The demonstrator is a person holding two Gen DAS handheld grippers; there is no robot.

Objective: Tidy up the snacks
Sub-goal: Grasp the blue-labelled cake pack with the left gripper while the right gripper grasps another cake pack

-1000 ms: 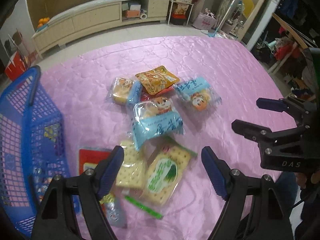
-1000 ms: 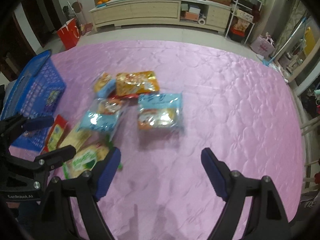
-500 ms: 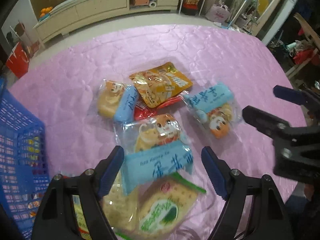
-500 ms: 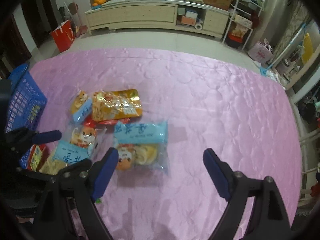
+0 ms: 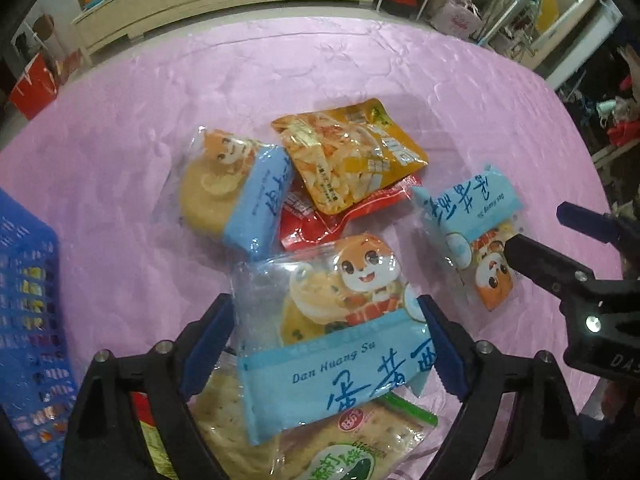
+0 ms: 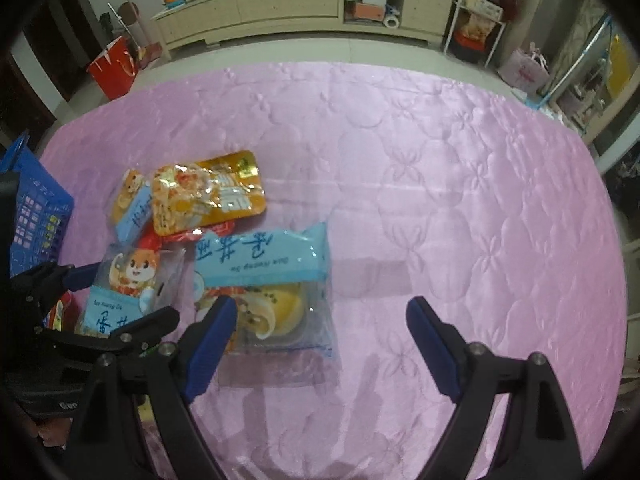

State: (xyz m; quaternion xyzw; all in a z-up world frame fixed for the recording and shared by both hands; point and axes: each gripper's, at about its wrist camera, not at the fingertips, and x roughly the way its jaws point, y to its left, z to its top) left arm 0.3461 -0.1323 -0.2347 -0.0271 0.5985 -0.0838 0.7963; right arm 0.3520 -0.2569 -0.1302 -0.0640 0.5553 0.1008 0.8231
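Several snack packs lie in a heap on the pink quilted cloth [image 6: 440,200]. My left gripper [image 5: 324,344] points steeply down, and its jaws are opening. A blue-and-clear pastry pack [image 5: 332,340] sits between its fingers, lying on the cracker packs [image 5: 352,448]. I see no pad pressing on it. My right gripper [image 6: 322,340] is open over a second blue pastry pack [image 6: 264,280], whose lower left corner lies under the left finger [image 6: 212,340]. Nothing is held. A third pastry pack [image 5: 228,196], an orange pack [image 5: 348,156] and a red pack [image 5: 320,220] lie behind.
A blue mesh basket [image 5: 28,320] with small items inside stands at the left edge of the cloth. The right gripper [image 5: 536,228] reaches in from the right in the left wrist view. A long cabinet [image 6: 280,4] and a red bag [image 6: 114,66] stand on the floor beyond.
Both grippers have come down and forward toward the heap. The left one went from over the cracker packs to around the blue pastry pack. The right one came over the second blue pack.
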